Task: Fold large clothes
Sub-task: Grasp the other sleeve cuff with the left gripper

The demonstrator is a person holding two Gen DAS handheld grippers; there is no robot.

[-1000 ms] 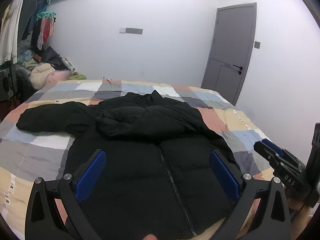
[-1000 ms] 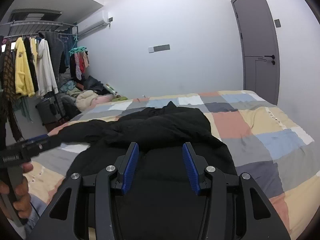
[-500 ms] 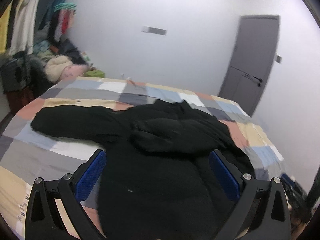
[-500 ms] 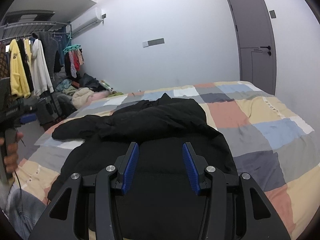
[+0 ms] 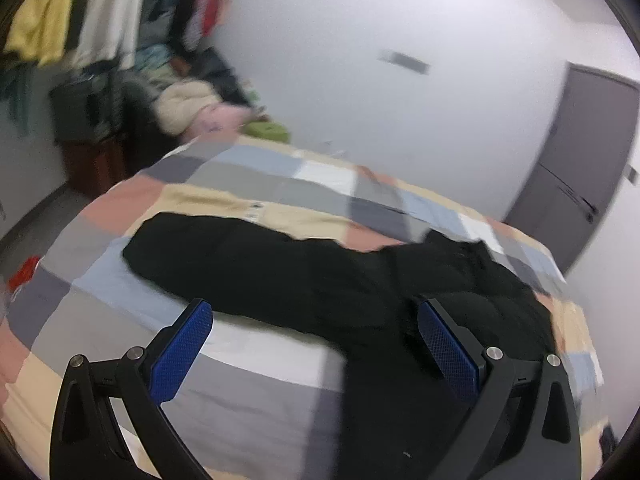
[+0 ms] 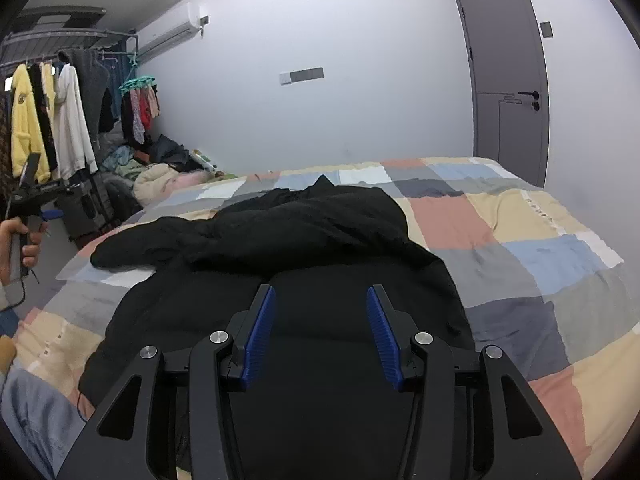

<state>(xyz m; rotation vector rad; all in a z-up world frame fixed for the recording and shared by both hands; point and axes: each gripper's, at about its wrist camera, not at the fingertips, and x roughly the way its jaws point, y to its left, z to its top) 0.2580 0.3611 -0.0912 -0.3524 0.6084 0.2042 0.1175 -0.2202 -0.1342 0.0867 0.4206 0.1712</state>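
A black puffer jacket (image 6: 320, 240) lies front up on the checked bedspread (image 6: 520, 216), collar toward the far wall. One sleeve (image 5: 240, 252) stretches out to the left; the other is folded across the chest. My left gripper (image 5: 312, 308) hovers open and wide in front of the outstretched sleeve, nothing between its blue pads (image 5: 180, 344). In the blurred left wrist view the jacket body (image 5: 440, 380) runs off to the right. My right gripper (image 6: 320, 292) hangs over the jacket's lower front, jaws partly apart and empty. A hand (image 6: 18, 236) holds the left tool at the far left.
A rack of hanging clothes (image 6: 48, 120) and a heap of garments (image 6: 160, 176) stand left of the bed. A grey door (image 6: 508, 80) is at the back right. The person's jeans-clad leg (image 6: 32, 420) is by the bed's near left corner.
My left gripper has swung left, from over the jacket's body to in front of the outstretched sleeve, and its view has tilted. The right gripper has stayed over the jacket's lower front.
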